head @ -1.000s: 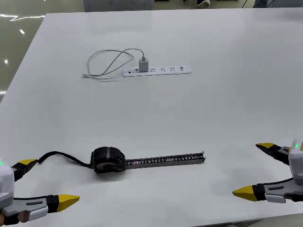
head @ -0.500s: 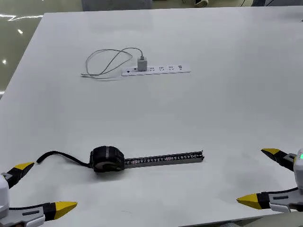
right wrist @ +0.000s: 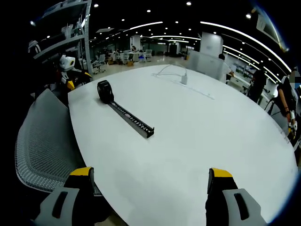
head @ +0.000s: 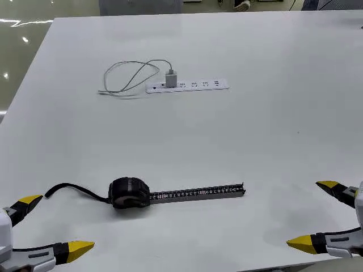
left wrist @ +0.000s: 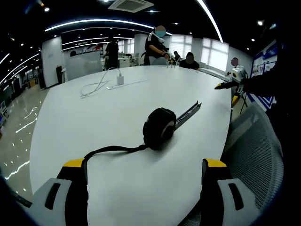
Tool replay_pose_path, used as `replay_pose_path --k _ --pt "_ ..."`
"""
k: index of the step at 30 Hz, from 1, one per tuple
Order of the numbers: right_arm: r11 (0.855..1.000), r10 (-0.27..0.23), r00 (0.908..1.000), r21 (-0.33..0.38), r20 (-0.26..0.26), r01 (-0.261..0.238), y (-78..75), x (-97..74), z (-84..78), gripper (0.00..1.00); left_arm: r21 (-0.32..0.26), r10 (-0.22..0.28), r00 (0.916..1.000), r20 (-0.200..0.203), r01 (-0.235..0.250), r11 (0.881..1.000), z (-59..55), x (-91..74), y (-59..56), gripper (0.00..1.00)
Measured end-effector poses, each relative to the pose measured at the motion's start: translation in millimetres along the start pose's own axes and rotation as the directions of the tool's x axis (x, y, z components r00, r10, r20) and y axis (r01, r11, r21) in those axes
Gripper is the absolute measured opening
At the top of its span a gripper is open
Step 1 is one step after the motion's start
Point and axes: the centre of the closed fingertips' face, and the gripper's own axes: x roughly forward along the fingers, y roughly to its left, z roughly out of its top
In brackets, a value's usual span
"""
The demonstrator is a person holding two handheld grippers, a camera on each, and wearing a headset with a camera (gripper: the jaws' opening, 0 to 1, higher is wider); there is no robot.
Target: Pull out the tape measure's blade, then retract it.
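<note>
Plainly, the tape measure (head: 129,192) lay on the white table (head: 266,124) near its front edge, between the two grippers and touching neither. The left gripper (head: 59,222) was held at the lower left of the head view, its yellow-tipped jaws wide apart with nothing between them. In the left gripper view the case sat ahead of those jaws, past the tips and roughly centred. The right gripper (head: 309,214) hung at the lower right, jaws likewise spread and empty, well apart from the blade's hooked end. The blade (head: 198,192) was drawn out of the case and lay flat on the table. Its long axis ran left to right across the head view, roughly along the front edge, with the hooked tip pointing toward the right gripper. A black strap (head: 74,188) trailed from the opposite side of the case toward the left gripper. Farther back lay a white power strip (head: 187,85) with a charger (head: 171,76) plugged in and its cable (head: 127,76) looped beside it.
</note>
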Motion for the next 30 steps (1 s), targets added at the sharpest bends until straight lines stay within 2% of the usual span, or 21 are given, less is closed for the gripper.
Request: replay_pose_path --k 8,18,23,30 --pt "1.0 0.003 1.0 -0.003 -0.003 -0.003 -1.3 -2.6 2.0 0.99 0.001 -0.004 1.0 -0.004 0.004 1.0 -2.0 -0.7 -1.0 0.99" --pt "1.0 0.013 0.9999 -0.02 0.001 -0.013 -2.4 -4.4 10.6 0.99 0.0 -0.015 0.9999 0.006 0.015 1.0 3.7 -0.5 -2.5 0.99" --pt "0.999 0.02 0.9996 -0.029 -0.019 -0.02 -1.4 -2.7 7.3 0.99 0.004 -0.017 0.9998 -0.004 0.017 1.0 1.4 1.2 -3.8 0.99" --pt "0.999 0.036 0.999 -0.039 -0.026 -0.037 -0.5 -2.4 13.5 0.99 -0.009 -0.008 0.9999 -0.01 0.008 1.0 -0.1 3.0 -3.0 0.99"
